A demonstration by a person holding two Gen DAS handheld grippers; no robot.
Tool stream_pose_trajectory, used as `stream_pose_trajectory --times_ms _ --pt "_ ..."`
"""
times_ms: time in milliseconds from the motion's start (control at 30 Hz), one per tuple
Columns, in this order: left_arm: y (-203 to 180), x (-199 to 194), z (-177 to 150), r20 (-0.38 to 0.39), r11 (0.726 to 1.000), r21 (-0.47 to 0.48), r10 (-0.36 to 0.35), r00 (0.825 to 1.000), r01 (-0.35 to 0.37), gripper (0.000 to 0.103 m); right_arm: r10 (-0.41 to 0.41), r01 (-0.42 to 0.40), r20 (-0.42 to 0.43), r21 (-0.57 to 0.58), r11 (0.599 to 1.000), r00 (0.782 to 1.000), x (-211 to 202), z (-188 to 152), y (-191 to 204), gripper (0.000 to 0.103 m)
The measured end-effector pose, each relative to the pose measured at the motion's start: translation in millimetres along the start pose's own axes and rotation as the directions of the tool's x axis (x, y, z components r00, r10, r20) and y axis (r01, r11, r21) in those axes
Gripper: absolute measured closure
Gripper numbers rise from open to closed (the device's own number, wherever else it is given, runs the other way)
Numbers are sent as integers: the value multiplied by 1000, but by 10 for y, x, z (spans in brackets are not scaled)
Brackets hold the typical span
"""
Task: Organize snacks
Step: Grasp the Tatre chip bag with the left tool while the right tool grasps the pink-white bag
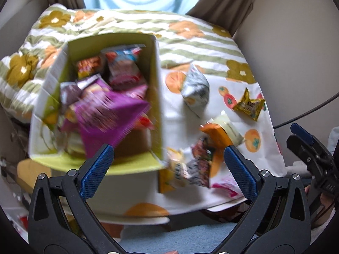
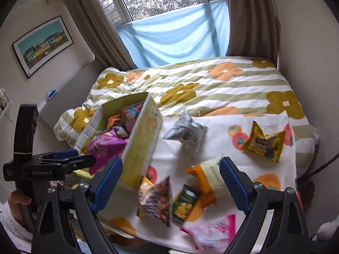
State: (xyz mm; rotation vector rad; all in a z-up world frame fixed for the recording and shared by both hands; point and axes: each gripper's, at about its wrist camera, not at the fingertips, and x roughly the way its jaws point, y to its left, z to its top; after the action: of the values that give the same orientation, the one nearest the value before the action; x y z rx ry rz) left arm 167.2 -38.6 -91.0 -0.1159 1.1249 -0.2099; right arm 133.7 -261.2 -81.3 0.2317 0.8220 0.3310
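Observation:
An open yellow-green cardboard box (image 1: 155, 67) (image 2: 139, 141) stands on the bed, filled with several snack packs, a purple pack (image 1: 108, 108) (image 2: 103, 146) on top. Loose snacks lie on the white fruit-print cloth to its right: a silver bag (image 1: 195, 89) (image 2: 186, 133), a gold pack (image 1: 250, 104) (image 2: 264, 144), an orange-and-cream pack (image 1: 220, 131) (image 2: 206, 175), a dark red pack (image 1: 201, 160) (image 2: 157, 201), a green pack (image 2: 185, 203) and a pink pack (image 1: 224, 187) (image 2: 211, 232). My left gripper (image 1: 168, 169) is open and empty at the box's near edge. My right gripper (image 2: 170, 186) is open and empty above the loose snacks.
The bed has a striped floral quilt (image 2: 211, 89). Brown curtains (image 2: 250, 21) and a blue sheet (image 2: 175, 36) hang at the window behind. A framed picture (image 2: 42, 44) hangs on the left wall. Blue carpet (image 1: 180, 239) lies below the bed edge.

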Motion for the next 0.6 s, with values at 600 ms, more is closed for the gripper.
stream_pose_trajectory --times_ms 600 --pt "-551 780 -909 2 983 -110 148 989 -147 0 -16 -18 -208 -159 987 978 272 -994 -585 0"
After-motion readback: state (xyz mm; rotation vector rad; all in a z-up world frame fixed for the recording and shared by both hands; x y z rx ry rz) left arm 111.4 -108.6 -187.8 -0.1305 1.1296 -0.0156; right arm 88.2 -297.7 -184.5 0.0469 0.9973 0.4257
